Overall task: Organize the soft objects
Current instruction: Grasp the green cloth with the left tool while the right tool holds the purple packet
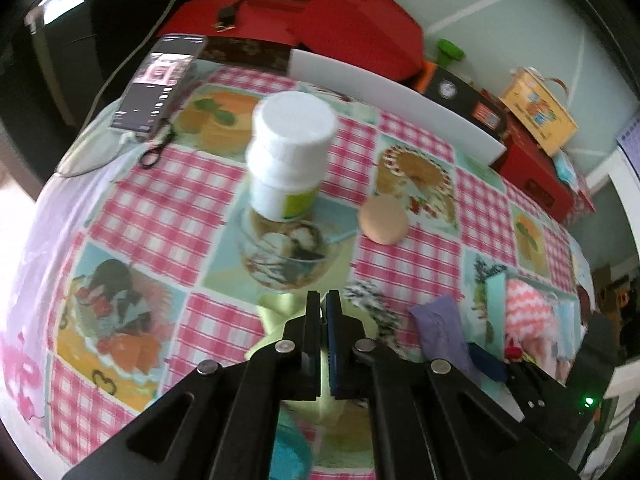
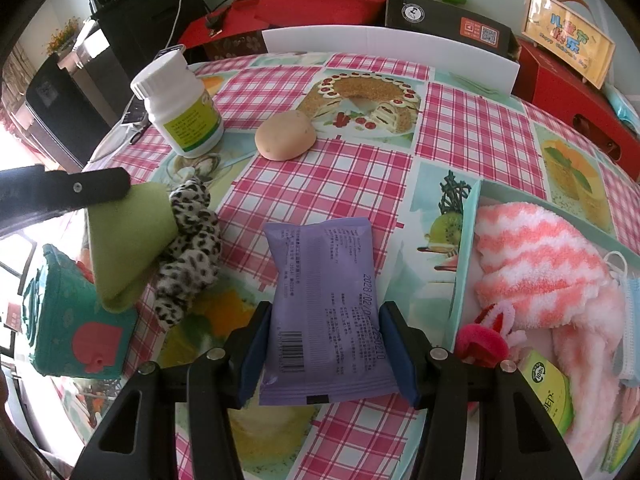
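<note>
My left gripper is shut on a light green folded cloth, which the right wrist view shows lifted by one corner. My right gripper grips a purple soft packet between its blue pads; the packet also shows in the left wrist view. A black-and-white leopard scrunchie lies beside the green cloth. A tan round sponge sits mid-table. A mint tray at the right holds a pink-and-white fuzzy towel.
A white pill bottle stands at the back left. A teal fabric cube sits at the left edge. A phone, a white divider and red boxes line the back. A face mask and a green tin lie in the tray.
</note>
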Motion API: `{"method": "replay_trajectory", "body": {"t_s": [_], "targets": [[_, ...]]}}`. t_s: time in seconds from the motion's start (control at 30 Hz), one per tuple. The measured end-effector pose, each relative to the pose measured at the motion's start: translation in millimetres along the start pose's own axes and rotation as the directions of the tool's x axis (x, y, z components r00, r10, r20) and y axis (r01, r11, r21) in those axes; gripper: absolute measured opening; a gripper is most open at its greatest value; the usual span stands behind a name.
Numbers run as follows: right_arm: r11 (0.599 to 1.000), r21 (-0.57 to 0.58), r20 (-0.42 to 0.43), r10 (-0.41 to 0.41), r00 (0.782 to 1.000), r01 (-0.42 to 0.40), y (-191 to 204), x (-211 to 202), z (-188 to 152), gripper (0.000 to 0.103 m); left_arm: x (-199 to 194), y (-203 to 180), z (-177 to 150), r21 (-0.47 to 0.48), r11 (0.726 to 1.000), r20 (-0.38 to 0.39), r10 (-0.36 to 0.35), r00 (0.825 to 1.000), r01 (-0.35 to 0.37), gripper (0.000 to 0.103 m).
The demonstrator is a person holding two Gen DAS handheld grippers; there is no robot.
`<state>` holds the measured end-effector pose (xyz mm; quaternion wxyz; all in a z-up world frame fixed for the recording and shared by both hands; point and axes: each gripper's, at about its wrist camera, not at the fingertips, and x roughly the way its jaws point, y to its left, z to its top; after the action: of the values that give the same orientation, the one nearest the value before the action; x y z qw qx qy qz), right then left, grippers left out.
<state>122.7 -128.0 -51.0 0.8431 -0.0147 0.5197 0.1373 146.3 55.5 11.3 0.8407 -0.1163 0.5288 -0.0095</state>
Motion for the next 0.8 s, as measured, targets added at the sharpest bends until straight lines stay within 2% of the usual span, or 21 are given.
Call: {"method": "replay_trajectory", "body": {"t_s": [0.1, 0.3, 0.5, 0.6, 0.63, 0.7, 0.73, 0.8], "targets": [[1.000, -0.001, -0.001, 0.000, 1.000, 0.000, 0, 0, 0, 0.057, 1, 10, 1, -0.029, 0.998, 0.001, 0.052, 0.999, -0.052, 0.002], [1.000, 0.000, -0.002, 0.001, 1.000, -0.001, 0, 0, 0, 0.057, 7, 11, 0, -0.032, 0.998, -0.019, 0.047, 0.999, -0.047, 0.002], [1.000, 0.000, -0.002, 0.001, 1.000, -0.001, 0, 0, 0, 0.057, 20, 7, -3, -0.018, 0.998, -0.092, 0.060, 0.994, -0.062, 0.003], [1.000, 0.000, -0.002, 0.002, 1.000, -0.002, 0, 0, 0, 0.057, 28, 3, -5, 0.006, 0.997, -0.126, 0.077, 0.989, -0.077, 0.007], [1.000, 0.001, -0.002, 0.003, 1.000, -0.003, 0, 0, 0, 0.057, 29, 2, -5, 0.014, 0.997, -0.133, 0.079, 0.988, -0.077, 0.012], [1.000, 0.001, -0.003, 0.004, 1.000, -0.004, 1, 1, 0, 0.057, 32, 1, -4, 0.021, 0.997, -0.146, 0.075, 0.986, -0.073, 0.031], [1.000, 0.000, -0.003, 0.004, 1.000, -0.004, 0, 1, 0, 0.057, 35, 2, -3, 0.016, 0.997, -0.161, 0.076, 0.984, -0.075, 0.045], [1.000, 0.002, -0.004, 0.007, 1.000, -0.007, 0, 1, 0, 0.057, 41, 1, 0, 0.015, 0.997, -0.182, 0.075, 0.980, -0.074, 0.048]]}}
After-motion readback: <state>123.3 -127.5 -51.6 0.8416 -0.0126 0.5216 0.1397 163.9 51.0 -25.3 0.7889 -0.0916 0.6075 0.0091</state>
